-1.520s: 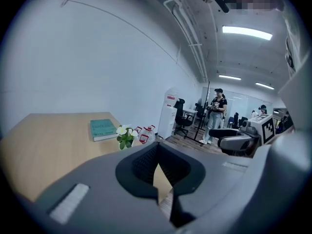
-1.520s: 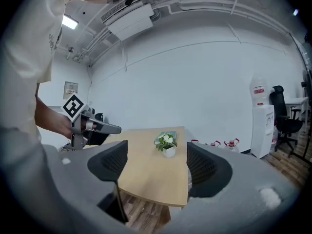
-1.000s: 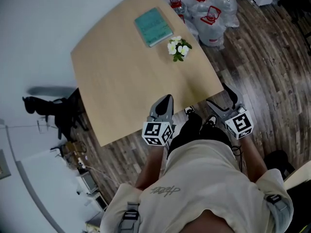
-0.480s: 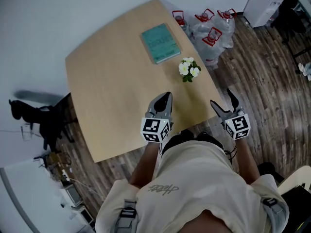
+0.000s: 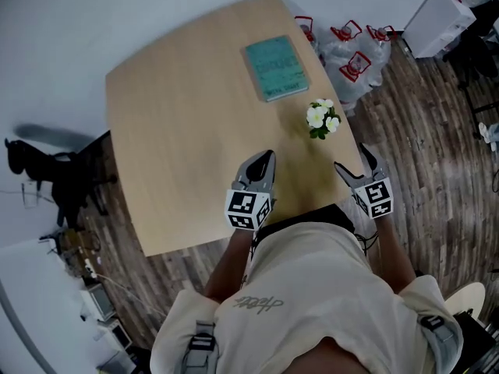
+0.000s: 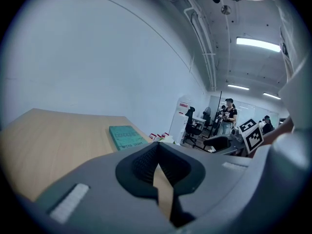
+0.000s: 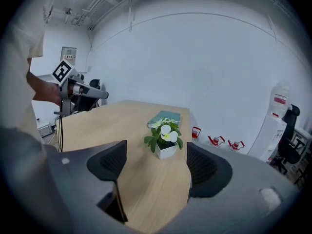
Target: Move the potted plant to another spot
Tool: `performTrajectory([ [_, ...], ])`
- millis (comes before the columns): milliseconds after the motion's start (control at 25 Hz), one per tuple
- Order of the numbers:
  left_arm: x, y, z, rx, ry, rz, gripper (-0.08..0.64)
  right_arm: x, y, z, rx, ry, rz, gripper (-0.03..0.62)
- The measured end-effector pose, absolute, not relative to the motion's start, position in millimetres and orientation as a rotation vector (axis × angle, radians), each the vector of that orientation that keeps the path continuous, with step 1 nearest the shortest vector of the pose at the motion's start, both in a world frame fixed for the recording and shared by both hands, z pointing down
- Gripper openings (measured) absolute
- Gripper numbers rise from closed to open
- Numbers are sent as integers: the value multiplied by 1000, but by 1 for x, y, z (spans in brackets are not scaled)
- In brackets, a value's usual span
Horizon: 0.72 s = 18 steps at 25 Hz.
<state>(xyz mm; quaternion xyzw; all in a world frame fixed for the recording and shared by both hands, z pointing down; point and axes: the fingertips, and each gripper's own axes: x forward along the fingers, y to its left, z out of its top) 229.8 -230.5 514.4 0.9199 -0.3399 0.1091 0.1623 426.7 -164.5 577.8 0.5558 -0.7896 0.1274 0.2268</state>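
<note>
Head view: wood table, plank floor, potted plant; left tongs together, right tongs apart.

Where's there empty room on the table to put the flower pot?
The table is bare across its left half, from the book to the left edge. There is also bare wood between the left gripper and the potted plant. The right side is crowded: book and plant sit near each other.

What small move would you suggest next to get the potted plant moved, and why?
Probably ease the right tool forward toward the potted plant: its jaws stand open and empty, with the plant centred ahead but beyond them. The left tool is shut.
</note>
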Motion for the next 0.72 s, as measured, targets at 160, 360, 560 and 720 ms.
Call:
performTrajectory([
  [160,221,-232,511,2583,-1036,309,18,423,-185,593,1426,-2187,343,387],
  [360,215,-225,510,2528,-1138,361,18,425,-205,613,1309,-2173,368,388],
  [560,214,-227,510,2416,-1200,321,18,433,-226,633,1271,-2179,431,388],
  [720,217,-220,510,2406,-1256,385,18,434,-231,660,1212,-2195,483,391],
])
